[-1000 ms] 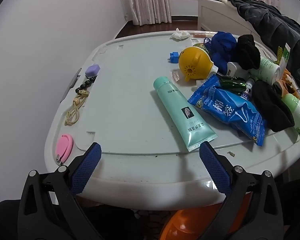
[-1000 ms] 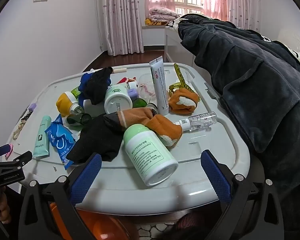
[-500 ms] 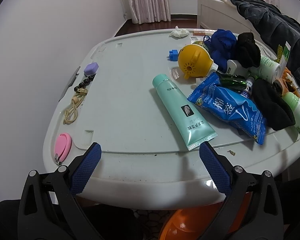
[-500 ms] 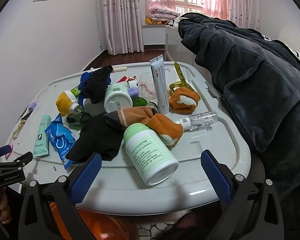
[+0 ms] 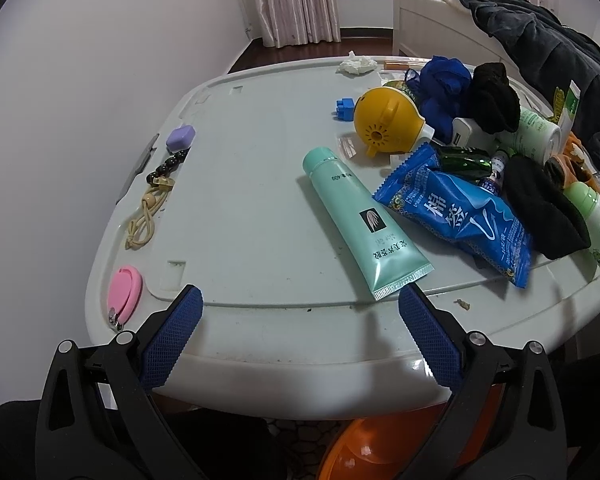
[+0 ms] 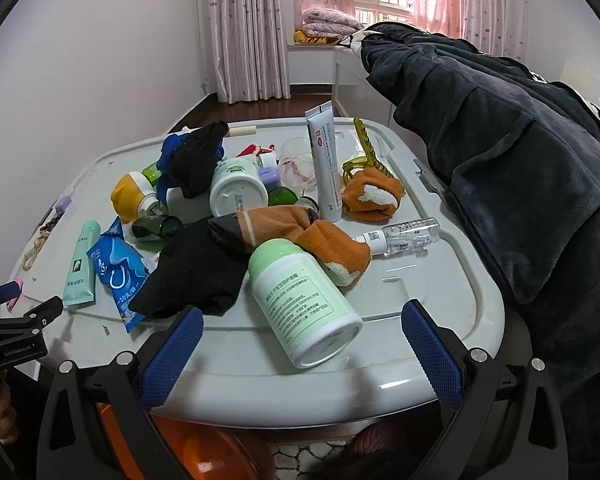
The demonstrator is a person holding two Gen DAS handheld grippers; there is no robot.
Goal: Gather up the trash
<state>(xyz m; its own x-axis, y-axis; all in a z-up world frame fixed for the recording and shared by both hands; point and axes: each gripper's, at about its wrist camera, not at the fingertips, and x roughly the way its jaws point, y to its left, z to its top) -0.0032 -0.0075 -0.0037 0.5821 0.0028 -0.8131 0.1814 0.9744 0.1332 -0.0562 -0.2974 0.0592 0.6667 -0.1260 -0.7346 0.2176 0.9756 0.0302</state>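
Observation:
A white bin lid (image 5: 252,184) (image 6: 428,280) serves as the table. On it lie a crumpled white tissue (image 5: 356,65) at the far edge, a blue snack packet (image 5: 456,208) (image 6: 118,270), a mint tube (image 5: 364,220) (image 6: 81,264) and a green-and-white bottle (image 6: 300,300). My left gripper (image 5: 300,320) is open and empty at the lid's near edge, just before the mint tube's end. My right gripper (image 6: 300,336) is open and empty, with the green-and-white bottle between its fingers' line.
A yellow round bottle (image 5: 384,126), black socks (image 6: 196,276), orange socks (image 6: 320,236), a clear spray bottle (image 6: 404,236), a pink nail clipper (image 5: 124,290) and a bead string (image 5: 156,196) lie on the lid. A dark garment (image 6: 520,160) hangs at right. An orange bin (image 5: 380,448) sits below.
The left gripper's view has risen slightly and tilted down over the lid. The right gripper has barely moved. Both stay open.

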